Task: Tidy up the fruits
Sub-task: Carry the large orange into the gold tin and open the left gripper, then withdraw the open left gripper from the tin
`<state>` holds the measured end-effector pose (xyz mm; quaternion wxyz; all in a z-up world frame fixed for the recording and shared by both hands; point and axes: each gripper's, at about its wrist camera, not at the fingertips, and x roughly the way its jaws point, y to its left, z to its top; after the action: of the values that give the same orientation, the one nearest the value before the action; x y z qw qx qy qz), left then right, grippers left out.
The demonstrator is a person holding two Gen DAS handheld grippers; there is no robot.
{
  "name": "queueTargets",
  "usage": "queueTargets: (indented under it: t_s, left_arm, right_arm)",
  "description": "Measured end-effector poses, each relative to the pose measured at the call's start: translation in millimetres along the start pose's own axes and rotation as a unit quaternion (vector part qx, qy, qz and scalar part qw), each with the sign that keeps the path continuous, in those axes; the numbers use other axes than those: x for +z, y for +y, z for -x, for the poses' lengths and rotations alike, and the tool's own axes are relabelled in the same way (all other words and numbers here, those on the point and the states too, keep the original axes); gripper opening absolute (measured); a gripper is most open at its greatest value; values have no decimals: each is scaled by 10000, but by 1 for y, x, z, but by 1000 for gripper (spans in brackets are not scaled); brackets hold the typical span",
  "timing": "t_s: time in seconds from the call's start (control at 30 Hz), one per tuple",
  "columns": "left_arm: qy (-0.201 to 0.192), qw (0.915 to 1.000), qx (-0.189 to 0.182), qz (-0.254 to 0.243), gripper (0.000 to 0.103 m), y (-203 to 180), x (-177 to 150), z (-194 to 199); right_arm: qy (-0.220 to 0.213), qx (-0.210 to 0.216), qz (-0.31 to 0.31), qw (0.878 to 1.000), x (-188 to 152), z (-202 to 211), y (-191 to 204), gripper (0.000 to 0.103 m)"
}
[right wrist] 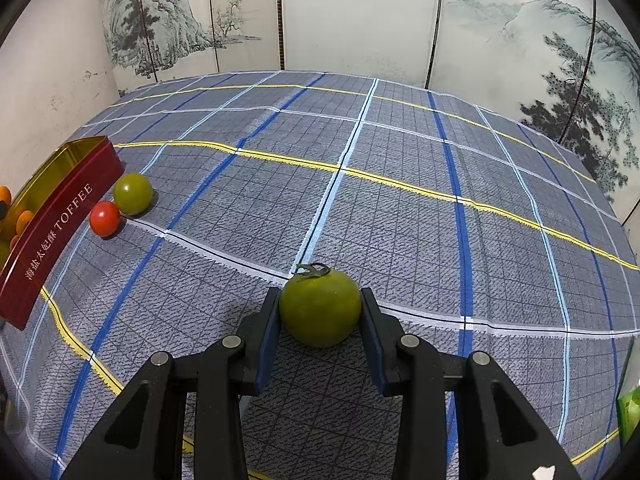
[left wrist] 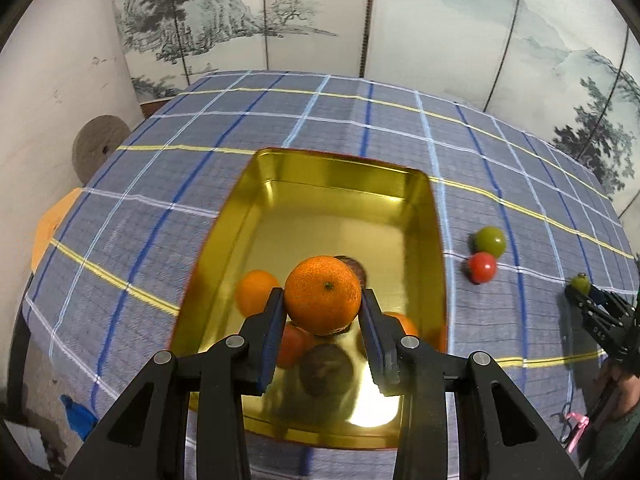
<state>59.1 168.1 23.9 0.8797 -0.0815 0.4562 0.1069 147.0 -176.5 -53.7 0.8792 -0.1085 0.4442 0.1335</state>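
Observation:
My left gripper (left wrist: 322, 300) is shut on an orange mandarin (left wrist: 322, 294) and holds it above the gold inside of a rectangular tin (left wrist: 344, 216). The tin's shiny floor mirrors the fruit and the fingers in blurred orange and dark patches. On the cloth to the right of the tin lie a green tomato (left wrist: 490, 241) and a red tomato (left wrist: 482, 267), touching. My right gripper (right wrist: 320, 308) is shut on a green tomato with a stem (right wrist: 320, 307), low over the cloth. In the right wrist view the tin's red wall (right wrist: 60, 220) reads TOFFEE, with the green tomato (right wrist: 133, 193) and red tomato (right wrist: 104, 218) beside it.
A blue plaid cloth (right wrist: 400, 208) covers the table. A painted folding screen (left wrist: 440, 20) stands behind it and a white wall lies at the left. In the left wrist view my right gripper (left wrist: 580, 294) shows at the far right edge. A green packet (right wrist: 628, 412) sits at the right rim.

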Motion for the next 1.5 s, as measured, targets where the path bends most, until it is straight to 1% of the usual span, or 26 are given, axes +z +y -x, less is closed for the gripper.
queueTargets:
  t_s: [0.23,0.5,0.7,0.83,1.5]
  left_arm:
    - [218,9996,109,115,38,24,-9,-6]
    - [452,9987,236,-61,38,36,-27,-12]
    - [575,9981,218,13,38,42,-32,-19]
    - [619,9979,208,-11,38,42,-34,-24]
    - [640,9976,250,-17,39,45,-34,-29]
  right_arm:
    - [-1,1,0,10000,0,0,-1,36]
    - [1,1,1,10000,1,0,0,36]
    - [19,-24,17,10000,-2,0,1,36]
    - [24,76,-150,9999,-3,0,0,36]
    - [38,58,-130,9999,-2,0,2,36]
